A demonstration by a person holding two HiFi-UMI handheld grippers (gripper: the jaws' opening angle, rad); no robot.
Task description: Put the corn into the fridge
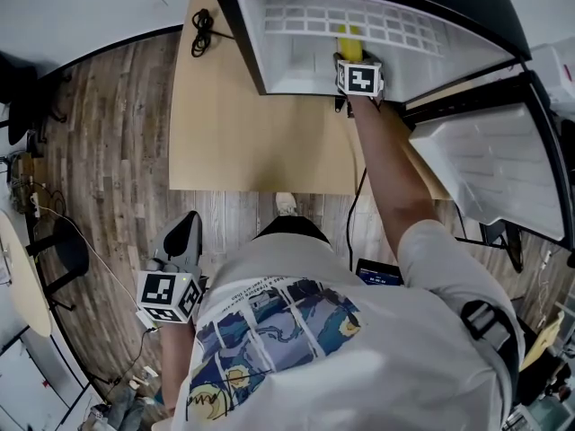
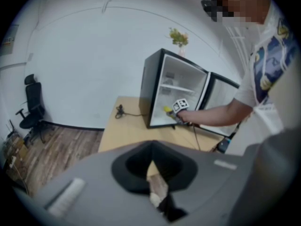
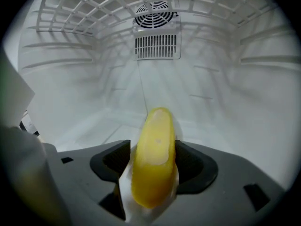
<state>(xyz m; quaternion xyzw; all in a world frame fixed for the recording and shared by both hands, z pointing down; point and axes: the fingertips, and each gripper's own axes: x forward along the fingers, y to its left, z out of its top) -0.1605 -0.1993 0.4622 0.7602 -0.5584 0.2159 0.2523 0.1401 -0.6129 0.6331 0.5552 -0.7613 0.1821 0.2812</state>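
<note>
Right hand-held gripper (image 3: 151, 185) has its jaws wide and loose around the corn (image 3: 154, 145), low inside the fridge (image 3: 230, 112). Corn looks light, hard and a bit slippery, so hold its fat middle. Left hand-held gripper (image 2: 157, 194) is closed and empty

Fridge (image 1: 243, 34) — cut off at top edge

Corn (image 3: 154, 159) between tongs (image 3: 153, 168), inside fridge (image 3: 89, 93)
</note>
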